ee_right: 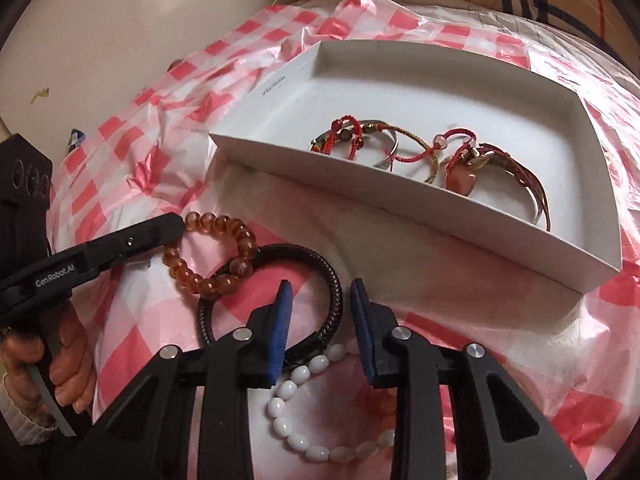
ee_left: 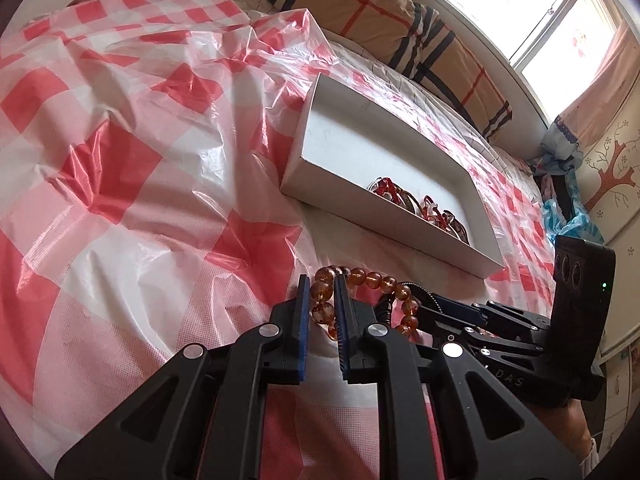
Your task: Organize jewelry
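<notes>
Bed, covered by a red-and-white checked sheet [ee_right: 152,184]. On it we list one white box [ee_right: 400,208], open-topped, and three loose bracelets lying before its near wall.

Item 1: amber bracelet [ee_right: 208,252], one. Our left gripper [ee_left: 322,312] has its blue pads closed onto the beads at the loop's far side, pinching them; the right view shows that gripper's tip [ee_right: 160,232] at the same loop.

Item 2: black bracelet [ee_right: 316,268], one, touching the amber loop. Our right gripper [ee_right: 322,312] stands spread, its two fingers straddling the black band without closing on it.

Item 3: white bracelet [ee_right: 316,384], one, nearest us, just beside the black one. Only the right view shows it.

Box contents: a tangle of red cord bracelets [ee_right: 400,148] with a metal bangle, bunched toward the right half; we cannot count them. The left half of the box floor is bare.

The left view alone shows a pillow [ee_left: 400,28] and window [ee_left: 532,12] beyond the box.
</notes>
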Action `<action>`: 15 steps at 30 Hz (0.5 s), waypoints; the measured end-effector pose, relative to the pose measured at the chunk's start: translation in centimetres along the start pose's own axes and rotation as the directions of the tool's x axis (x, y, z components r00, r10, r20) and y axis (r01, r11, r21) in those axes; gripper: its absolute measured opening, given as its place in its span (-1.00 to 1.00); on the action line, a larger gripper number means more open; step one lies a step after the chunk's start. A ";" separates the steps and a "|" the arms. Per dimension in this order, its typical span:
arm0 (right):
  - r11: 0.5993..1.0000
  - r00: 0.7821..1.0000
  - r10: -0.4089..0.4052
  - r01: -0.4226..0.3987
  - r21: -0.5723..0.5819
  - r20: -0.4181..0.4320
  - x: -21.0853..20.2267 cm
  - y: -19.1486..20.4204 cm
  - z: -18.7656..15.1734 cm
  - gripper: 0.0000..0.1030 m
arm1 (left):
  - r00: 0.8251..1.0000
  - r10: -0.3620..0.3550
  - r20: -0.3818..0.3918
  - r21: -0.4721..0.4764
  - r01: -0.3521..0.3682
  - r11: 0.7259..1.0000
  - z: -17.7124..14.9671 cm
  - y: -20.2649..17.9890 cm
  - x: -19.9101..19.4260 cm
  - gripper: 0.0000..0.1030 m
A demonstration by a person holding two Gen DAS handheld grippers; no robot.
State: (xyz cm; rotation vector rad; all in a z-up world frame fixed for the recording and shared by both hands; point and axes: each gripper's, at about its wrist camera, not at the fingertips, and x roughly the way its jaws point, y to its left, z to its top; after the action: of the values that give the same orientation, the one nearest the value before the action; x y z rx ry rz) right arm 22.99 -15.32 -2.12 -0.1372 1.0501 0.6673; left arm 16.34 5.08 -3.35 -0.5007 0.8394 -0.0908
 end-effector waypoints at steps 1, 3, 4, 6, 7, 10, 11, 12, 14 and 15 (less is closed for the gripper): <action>1.000 1.000 -0.020 0.020 -0.012 -0.002 -0.2 0.2 -0.2 -0.68 | 1.000 0.005 0.000 0.007 -0.005 1.000 0.0 -0.1 0.0 -0.77; 0.999 0.998 -0.054 0.054 -0.002 0.010 -0.9 -0.1 -0.7 -0.75 | 1.000 0.016 0.003 0.027 -0.016 0.999 -0.2 -0.4 0.0 -0.77; 0.997 0.997 -0.080 0.080 0.011 0.019 -1.4 -0.4 -1.1 -0.83 | 1.000 0.024 0.006 0.042 -0.024 0.999 -0.2 -0.6 -0.1 -0.76; 0.990 0.990 -0.135 0.133 0.056 0.039 -2.4 -1.5 -2.1 -0.83 | 0.999 0.038 -0.001 0.074 -0.038 0.997 -0.3 -1.0 0.0 -0.70; 0.985 0.987 -0.151 0.147 0.086 0.047 -2.9 -2.2 -2.6 -0.83 | 0.999 0.044 -0.012 0.093 -0.043 0.995 -0.4 -1.3 0.2 -0.63; 0.977 0.986 -0.156 0.145 0.158 0.058 -3.4 -3.6 -3.3 -0.83 | 0.997 0.070 -0.016 0.157 -0.066 0.985 -0.4 -2.4 0.5 -0.49; 0.976 0.986 -0.152 0.140 0.168 0.062 -3.5 -3.8 -3.3 -0.83 | 0.997 0.081 -0.008 0.177 -0.078 0.981 -0.4 -2.7 0.4 -0.49; 0.976 0.987 -0.150 0.138 0.167 0.061 -3.5 -3.8 -3.2 -0.83 | 0.996 0.093 -0.003 0.190 -0.091 0.978 -0.4 -2.9 0.4 -0.48; 0.980 0.987 -0.151 0.143 0.138 0.047 -3.1 -3.5 -2.8 -0.82 | 0.992 0.126 0.025 0.215 -0.129 0.968 -0.4 -3.3 0.2 -0.48; 0.981 0.987 -0.152 0.145 0.127 0.043 -2.9 -3.3 -2.7 -0.82 | 0.991 0.134 0.028 0.227 -0.137 0.964 -0.2 -3.4 0.3 -0.48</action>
State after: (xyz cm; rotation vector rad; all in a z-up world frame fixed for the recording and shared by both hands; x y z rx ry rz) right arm 21.90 -20.37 -1.80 -0.0889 1.0166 0.4674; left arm 16.76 1.93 -2.12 -0.2267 0.8373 -0.0573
